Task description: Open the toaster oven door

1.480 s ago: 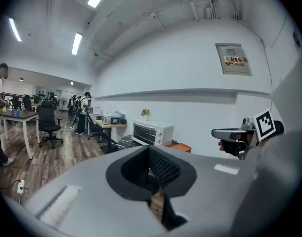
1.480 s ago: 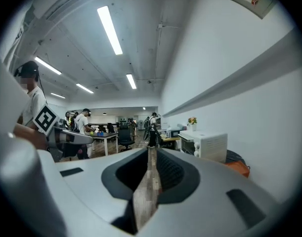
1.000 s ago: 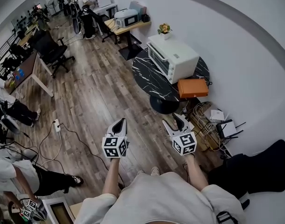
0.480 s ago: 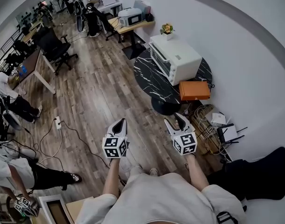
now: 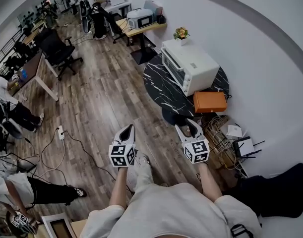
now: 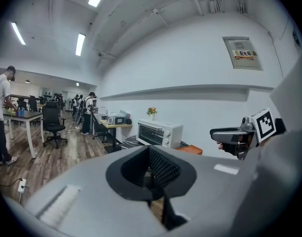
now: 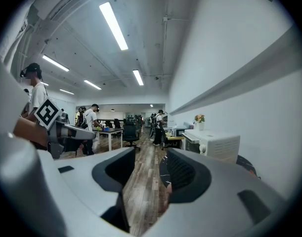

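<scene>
The white toaster oven (image 5: 188, 66) stands on a round black marble table (image 5: 163, 90) by the wall, its glass door shut and facing the room. It also shows small and far off in the left gripper view (image 6: 159, 133) and the right gripper view (image 7: 212, 144). My left gripper (image 5: 127, 131) hangs over the wood floor well short of the table, its jaws together and empty (image 6: 150, 171). To its right, my right gripper (image 5: 187, 129) is open with nothing between its fingers (image 7: 146, 174). Neither one touches the oven.
An orange box (image 5: 210, 101) lies on the table beside the oven, and a small flower pot (image 5: 180, 33) stands behind it. Cables and boxes (image 5: 230, 133) clutter the floor by the wall. A power strip (image 5: 60, 133), office chair (image 5: 54, 48) and desks with people stand farther off.
The view has shifted toward the table, so the oven sits slightly nearer. A shoe has come forward under the grippers. Both grippers keep their pose and jaw state.
</scene>
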The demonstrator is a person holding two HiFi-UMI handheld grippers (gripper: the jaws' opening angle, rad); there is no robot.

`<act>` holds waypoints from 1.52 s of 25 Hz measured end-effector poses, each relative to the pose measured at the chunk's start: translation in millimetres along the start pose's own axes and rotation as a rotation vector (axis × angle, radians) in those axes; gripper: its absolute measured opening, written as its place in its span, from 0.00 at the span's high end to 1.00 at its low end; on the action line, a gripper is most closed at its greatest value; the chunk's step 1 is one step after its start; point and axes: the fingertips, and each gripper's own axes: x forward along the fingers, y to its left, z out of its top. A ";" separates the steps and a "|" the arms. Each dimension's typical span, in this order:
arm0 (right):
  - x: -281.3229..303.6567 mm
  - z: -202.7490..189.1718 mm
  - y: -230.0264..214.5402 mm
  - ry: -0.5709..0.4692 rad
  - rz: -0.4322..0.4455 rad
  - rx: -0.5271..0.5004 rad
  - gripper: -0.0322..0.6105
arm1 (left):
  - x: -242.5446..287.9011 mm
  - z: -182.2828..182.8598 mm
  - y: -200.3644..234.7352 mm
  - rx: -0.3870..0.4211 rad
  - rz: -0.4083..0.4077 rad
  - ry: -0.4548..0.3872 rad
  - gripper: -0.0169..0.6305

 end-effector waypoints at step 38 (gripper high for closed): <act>325.8 54.2 -21.0 0.033 -0.077 -0.041 0.64 | 213.2 80.0 252.2 -0.023 -0.084 -0.004 0.96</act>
